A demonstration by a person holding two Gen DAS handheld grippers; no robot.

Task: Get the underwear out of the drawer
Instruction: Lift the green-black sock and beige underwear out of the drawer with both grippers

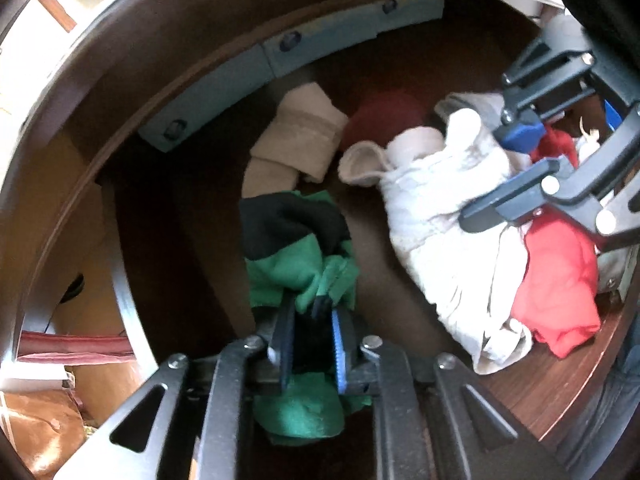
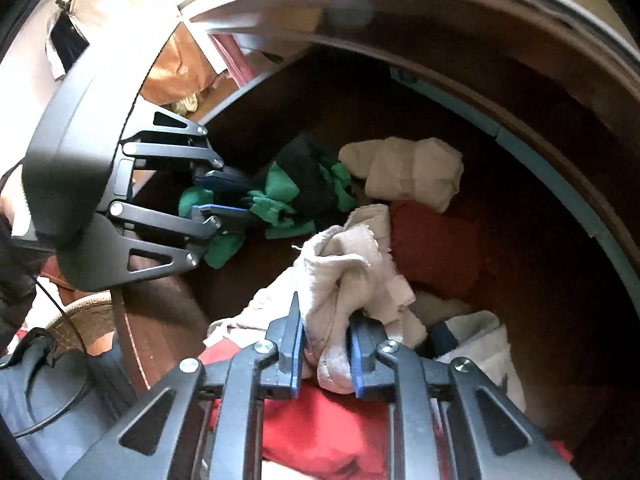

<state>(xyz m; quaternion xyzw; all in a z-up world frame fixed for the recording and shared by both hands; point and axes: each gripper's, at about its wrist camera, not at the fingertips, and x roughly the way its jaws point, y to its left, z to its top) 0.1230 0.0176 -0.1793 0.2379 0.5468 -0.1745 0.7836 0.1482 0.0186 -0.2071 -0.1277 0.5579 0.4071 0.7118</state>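
Note:
Both grippers reach down into an open dark wooden drawer [image 1: 168, 184] holding loose underwear. My left gripper [image 1: 310, 306] is shut on a green and black garment [image 1: 296, 240], its cloth bunched between the blue pads; the same grip shows in the right wrist view, left gripper [image 2: 236, 200] on the green garment [image 2: 288, 196]. My right gripper [image 2: 326, 320] is shut on a cream white garment [image 2: 352, 268], pinched between its pads and lifted over a red piece [image 2: 320, 428]. From the left wrist view the right gripper [image 1: 496, 176] presses into that white garment [image 1: 440, 216].
A beige folded piece [image 1: 304, 136] and a dark red one [image 1: 384, 116] lie at the back of the drawer. A bright red garment [image 1: 560, 280] lies beside the white one. A pale blue strip [image 1: 280, 52] lines the drawer's back wall. Outside stand a wicker basket [image 2: 88, 316] and brown bags [image 1: 40, 428].

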